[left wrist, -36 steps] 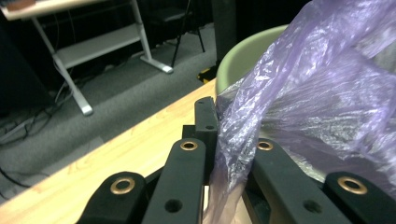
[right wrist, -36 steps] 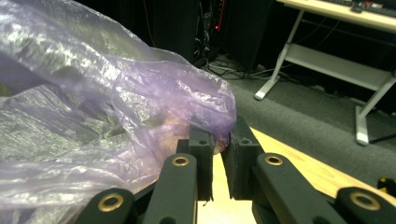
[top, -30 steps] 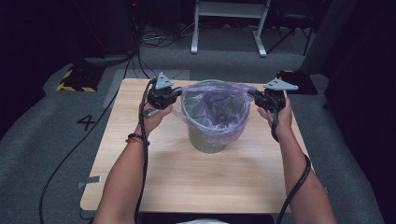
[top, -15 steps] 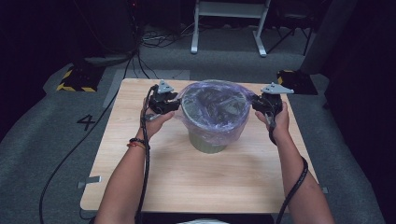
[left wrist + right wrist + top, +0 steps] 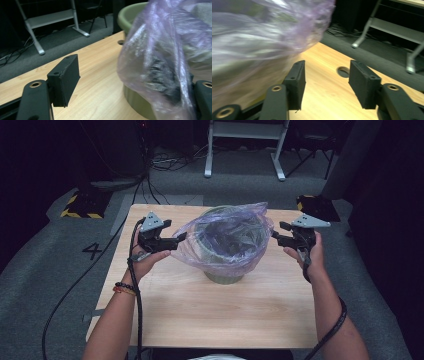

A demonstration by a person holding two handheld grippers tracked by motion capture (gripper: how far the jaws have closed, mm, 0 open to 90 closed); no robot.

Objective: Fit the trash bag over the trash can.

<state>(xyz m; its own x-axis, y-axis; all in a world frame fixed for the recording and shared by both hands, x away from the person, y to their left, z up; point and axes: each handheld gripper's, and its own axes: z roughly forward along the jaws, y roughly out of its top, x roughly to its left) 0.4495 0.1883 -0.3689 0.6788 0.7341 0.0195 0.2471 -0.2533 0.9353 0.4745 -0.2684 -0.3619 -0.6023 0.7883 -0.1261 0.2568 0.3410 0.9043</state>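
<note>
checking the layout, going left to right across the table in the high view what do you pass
left gripper → purple bag lining the green bin → right gripper, all on the wooden table.

Beyond your wooden surface [image 5: 200, 310] lies grey carpet [image 5: 60, 285] marked with a number 4 [image 5: 93, 251]. You have a white metal frame [image 5: 245, 145] behind, tangled cables [image 5: 165, 162] beside it, and a yellow-black striped block [image 5: 80, 207] far left.
</note>
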